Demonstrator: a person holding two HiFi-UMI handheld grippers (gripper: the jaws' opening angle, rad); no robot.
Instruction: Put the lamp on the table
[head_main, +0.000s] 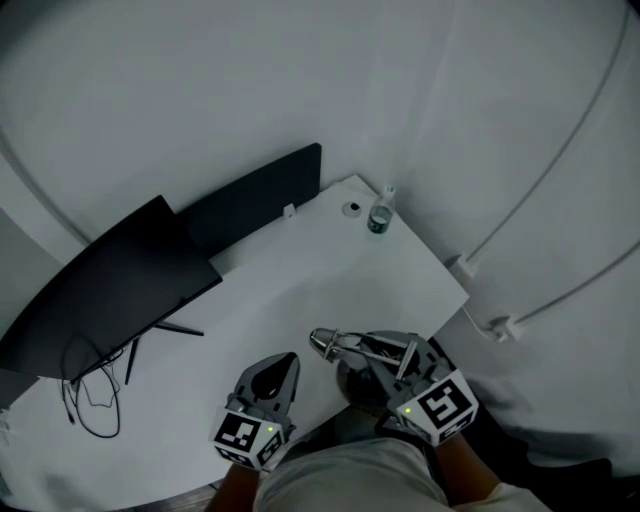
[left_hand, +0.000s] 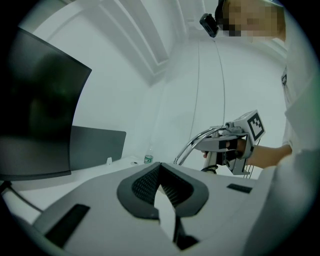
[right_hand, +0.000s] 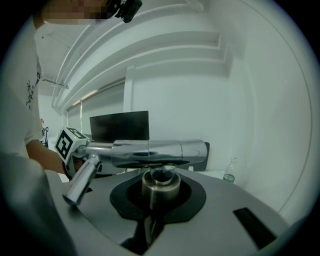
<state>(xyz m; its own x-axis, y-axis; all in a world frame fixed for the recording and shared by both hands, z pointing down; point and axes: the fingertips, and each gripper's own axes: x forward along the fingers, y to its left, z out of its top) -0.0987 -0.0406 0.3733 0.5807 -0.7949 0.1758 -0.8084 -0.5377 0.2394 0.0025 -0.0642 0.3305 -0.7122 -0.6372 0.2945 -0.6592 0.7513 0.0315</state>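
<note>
A chrome lamp (head_main: 345, 346) with a bent arm and a dark round base hangs over the near right edge of the white table (head_main: 330, 265). My right gripper (head_main: 388, 362) is shut on its upright post (right_hand: 160, 186), and the shiny tube head (right_hand: 155, 150) lies crosswise just beyond the jaws. Whether the base touches the table I cannot tell. The left gripper (head_main: 278, 372) hovers just left of the lamp, shut with nothing between its fingers (left_hand: 160, 167). From the left gripper view, the lamp arm (left_hand: 197, 141) and right gripper (left_hand: 235, 145) show to the right.
A dark monitor (head_main: 110, 290) stands on the table's left, with loose cables (head_main: 95, 400) under it. A dark panel (head_main: 260, 195) lines the back edge. A clear bottle (head_main: 380, 215) and a small round hole (head_main: 351, 209) are at the far corner. White wall conduits (head_main: 500, 325) run on the right.
</note>
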